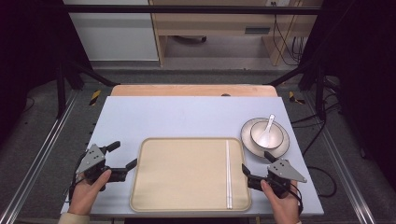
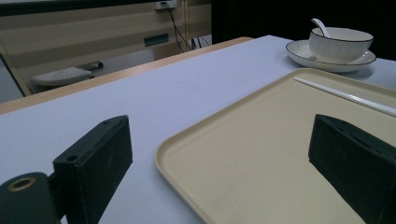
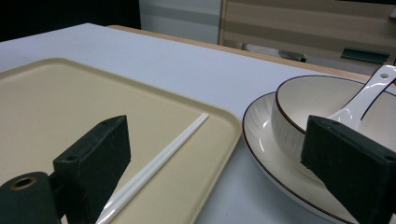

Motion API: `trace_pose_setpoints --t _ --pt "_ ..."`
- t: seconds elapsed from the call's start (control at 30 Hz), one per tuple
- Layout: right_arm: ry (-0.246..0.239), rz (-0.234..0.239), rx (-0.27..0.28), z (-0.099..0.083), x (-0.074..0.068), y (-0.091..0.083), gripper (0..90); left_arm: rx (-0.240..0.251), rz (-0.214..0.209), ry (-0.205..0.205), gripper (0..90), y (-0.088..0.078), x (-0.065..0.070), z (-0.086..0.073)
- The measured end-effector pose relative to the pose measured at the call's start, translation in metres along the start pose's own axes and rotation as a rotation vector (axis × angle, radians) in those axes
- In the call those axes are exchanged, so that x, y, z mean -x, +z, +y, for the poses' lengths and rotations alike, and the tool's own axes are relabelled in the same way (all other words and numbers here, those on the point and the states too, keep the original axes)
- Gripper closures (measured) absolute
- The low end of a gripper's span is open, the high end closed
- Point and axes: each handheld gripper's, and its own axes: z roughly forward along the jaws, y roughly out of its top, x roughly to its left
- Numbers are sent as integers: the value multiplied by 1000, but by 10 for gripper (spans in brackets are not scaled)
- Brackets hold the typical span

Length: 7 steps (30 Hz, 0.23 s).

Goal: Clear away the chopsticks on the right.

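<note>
A person's forearms are cut off at the bottom edge of the high view, each hand holding one gripper at a pale table. One beige tray lies in front of the person, between the two grippers. The left gripper sits just off the tray's left edge, jaws spread wide with nothing between them. The right gripper sits just off the tray's right edge, jaws also wide and empty. White chopsticks lie along the tray's right side; whether one or two is hard to tell from above. Beyond the right gripper, one bowl stands on one plate, with one white spoon resting in the bowl.
</note>
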Motion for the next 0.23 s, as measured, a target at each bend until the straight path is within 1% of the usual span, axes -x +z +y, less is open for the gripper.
trace_pose_setpoints --t 0.07,0.1,0.17,0.23 --pt "-3 0 -1 0 1 1 79 0 6 1 57 -2 -1 -2" --pt "2 0 -3 0 0 1 74 3 18 -9 57 -6 -3 -7" --pt "2 -1 -3 -1 0 2 69 0 25 -15 57 -9 -4 -9" --pt "14 3 2 0 -1 2 53 5 36 -24 55 -13 -5 -14"
